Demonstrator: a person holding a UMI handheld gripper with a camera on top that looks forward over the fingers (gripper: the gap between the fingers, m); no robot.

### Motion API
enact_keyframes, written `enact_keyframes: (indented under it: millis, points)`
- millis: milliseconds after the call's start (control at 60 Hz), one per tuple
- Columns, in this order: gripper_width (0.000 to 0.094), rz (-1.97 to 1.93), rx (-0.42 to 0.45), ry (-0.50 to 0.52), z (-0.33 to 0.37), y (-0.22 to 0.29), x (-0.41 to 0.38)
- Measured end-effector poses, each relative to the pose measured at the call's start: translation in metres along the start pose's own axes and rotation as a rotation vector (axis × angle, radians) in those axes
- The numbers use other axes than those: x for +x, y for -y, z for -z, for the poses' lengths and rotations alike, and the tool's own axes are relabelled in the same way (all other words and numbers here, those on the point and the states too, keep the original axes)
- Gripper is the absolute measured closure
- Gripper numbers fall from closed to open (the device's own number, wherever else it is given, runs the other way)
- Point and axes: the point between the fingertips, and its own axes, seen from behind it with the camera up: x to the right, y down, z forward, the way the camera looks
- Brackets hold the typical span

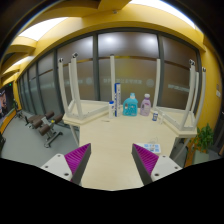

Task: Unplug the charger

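Note:
My gripper (111,153) is open and empty, held above a beige table (108,138). Its magenta pads show on the left finger (78,158) and the right finger (146,160), with only bare tabletop between them. I can make out no charger, plug or cable. A small dark item (155,116) stands at the table's far side, too small to identify.
Beyond the fingers, at the table's far edge, stand a blue bottle (130,104), a pink bottle (146,104) and a slim white bottle (112,107). White frames rise at the left (68,85) and right (190,95). Chairs (42,125) stand left, and a plant (205,138) stands right.

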Motion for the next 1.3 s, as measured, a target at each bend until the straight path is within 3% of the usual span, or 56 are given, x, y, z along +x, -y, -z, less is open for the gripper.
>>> enact_keyframes:
  millis: [133,283,483,700,900,1017,1117,1233,1300]
  points:
    - [0.0086,-0.007,-0.051,0.01,-0.013,-0.018,0.0]
    - [0.0087,-0.021,-0.125,0.016,-0.045,-0.07,0.02]
    - [0.0084,-0.042,-0.228,-0.102,-0.114,-0.16,0.115]
    - [0.0085,-0.102,-0.143,-0.226,-0.224,-0.179,0.239]
    - [0.0106,-0.091,-0.044,-0.212,-0.322,-0.157,0.29]
    - [0.0217,-0.093,-0.036,-0.195,-0.362,-0.158,0.3]
    - [0.0418,-0.101,-0.058,-0.182,-0.381,-0.168,0.299]
    - [0.0715,-0.073,-0.077,-0.197,-0.385,-0.18,0.306]
    - [0.0755,-0.059,-0.078,-0.189,-0.384,-0.18,0.304]
